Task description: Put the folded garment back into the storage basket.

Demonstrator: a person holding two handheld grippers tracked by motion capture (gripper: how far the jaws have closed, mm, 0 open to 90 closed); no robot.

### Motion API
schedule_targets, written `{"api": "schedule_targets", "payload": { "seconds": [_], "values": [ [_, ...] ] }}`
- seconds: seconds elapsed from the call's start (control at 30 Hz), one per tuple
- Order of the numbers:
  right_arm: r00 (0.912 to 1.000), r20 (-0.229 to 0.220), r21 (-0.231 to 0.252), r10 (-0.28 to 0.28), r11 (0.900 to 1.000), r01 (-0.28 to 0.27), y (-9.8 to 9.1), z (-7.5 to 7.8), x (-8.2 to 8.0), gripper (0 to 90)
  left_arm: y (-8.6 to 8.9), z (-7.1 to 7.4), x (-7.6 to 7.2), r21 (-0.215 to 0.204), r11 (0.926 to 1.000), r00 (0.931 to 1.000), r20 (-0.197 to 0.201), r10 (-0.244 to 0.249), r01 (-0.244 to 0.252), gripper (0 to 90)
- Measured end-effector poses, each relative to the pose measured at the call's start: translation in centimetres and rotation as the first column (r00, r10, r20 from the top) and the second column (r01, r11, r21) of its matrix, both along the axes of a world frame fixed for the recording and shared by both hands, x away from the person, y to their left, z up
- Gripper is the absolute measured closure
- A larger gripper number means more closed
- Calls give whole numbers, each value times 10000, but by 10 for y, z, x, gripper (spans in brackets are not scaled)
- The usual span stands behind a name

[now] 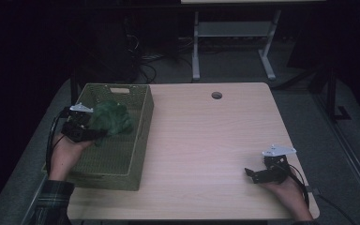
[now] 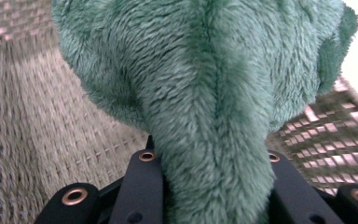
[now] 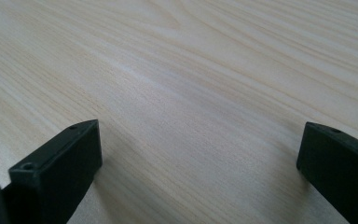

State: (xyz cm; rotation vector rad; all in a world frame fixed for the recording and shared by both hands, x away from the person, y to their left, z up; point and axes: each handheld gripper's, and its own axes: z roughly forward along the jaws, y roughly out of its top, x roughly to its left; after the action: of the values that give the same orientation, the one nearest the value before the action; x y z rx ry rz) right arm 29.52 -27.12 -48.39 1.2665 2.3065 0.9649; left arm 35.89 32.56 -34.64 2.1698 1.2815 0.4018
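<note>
A green plush toy (image 1: 111,119) hangs inside the olive woven basket (image 1: 140,136) at the table's left side. My left gripper (image 1: 96,133) is shut on the plush toy (image 2: 209,93), whose fur fills the gap between the two black jaws. The basket's weave (image 2: 32,121) lies close behind the toy. At the table's front right my right gripper (image 1: 251,173) rests low over the wood with its jaws wide apart. In the right gripper view the right gripper (image 3: 200,144) holds nothing; bare tabletop (image 3: 191,84) lies between the jaws.
The light wooden table (image 1: 206,140) has a round cable hole (image 1: 216,95) near its far edge. A white desk frame (image 1: 234,42) stands on the dark floor beyond the table. Cables trail from both grippers.
</note>
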Motion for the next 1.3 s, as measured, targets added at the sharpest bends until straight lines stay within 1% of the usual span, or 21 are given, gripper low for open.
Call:
{"api": "schedule_targets", "payload": {
  "seconds": [0.03,0.07,0.27,0.33,0.5,0.63,0.7,0.8,0.9,0.93,0.97,1.0,1.03,1.07,1.13,1.17,1.3],
  "values": [
    [10000,-6,-1,3,10000,-3,0,0,0,0,2,-8,3,28,10000,9999,-132,25,-25,727],
    [10000,-4,-8,11,10000,-11,0,0,0,0,3,-12,4,8,10000,9998,-202,39,-39,726],
    [10000,-4,-2,4,10000,-4,0,0,0,0,6,-31,11,13,10000,9981,-604,80,-79,713],
    [10000,-2,-3,6,10000,-6,0,0,0,0,8,-37,12,-123,9998,9972,-737,129,-138,697],
    [10000,-6,0,1,10000,-1,0,0,0,0,7,-48,15,91,9999,9945,-1046,79,-70,661],
    [10000,-6,5,-7,10000,7,0,0,0,0,6,-55,17,266,9996,9899,-1417,35,2,574],
    [10000,-14,9,15,10000,-15,0,0,0,0,5,-57,17,507,9987,9893,-1460,76,-2,540],
    [10000,-28,5,63,10000,-63,0,0,-1,0,5,-58,17,485,9988,9885,-1508,97,-24,447],
    [10000,-42,8,79,10000,-79,0,0,-1,0,7,-57,16,435,9991,9888,-1490,39,26,363],
    [10000,-42,9,91,10000,-91,0,0,-1,0,7,-57,15,348,9994,9900,-1412,28,22,355],
    [9999,-41,8,98,10000,-98,0,0,-1,0,7,-55,15,228,9997,9904,-1378,-89,122,343],
    [9999,-40,9,101,9999,-101,0,0,-1,0,8,-54,14,54,9998,9908,-1344,-160,169,316],
    [9999,-41,7,114,9999,-114,0,0,-1,0,10,-52,13,5,9997,9914,-1287,-225,228,297],
    [9999,-44,3,126,9999,-126,0,0,-1,0,10,-51,13,-54,9999,9928,-1182,-166,161,272],
    [9999,-44,1,150,9999,-150,0,0,0,0,11,-47,11,-92,9997,9947,-998,-232,224,242],
    [9999,-43,6,151,9999,-151,0,0,0,0,10,-45,11,-125,9998,9959,-886,-191,181,228],
    [9999,-39,6,147,9999,-147,0,0,-1,0,9,-35,9,-136,9996,9985,-469,-266,260,203]
  ]
}}
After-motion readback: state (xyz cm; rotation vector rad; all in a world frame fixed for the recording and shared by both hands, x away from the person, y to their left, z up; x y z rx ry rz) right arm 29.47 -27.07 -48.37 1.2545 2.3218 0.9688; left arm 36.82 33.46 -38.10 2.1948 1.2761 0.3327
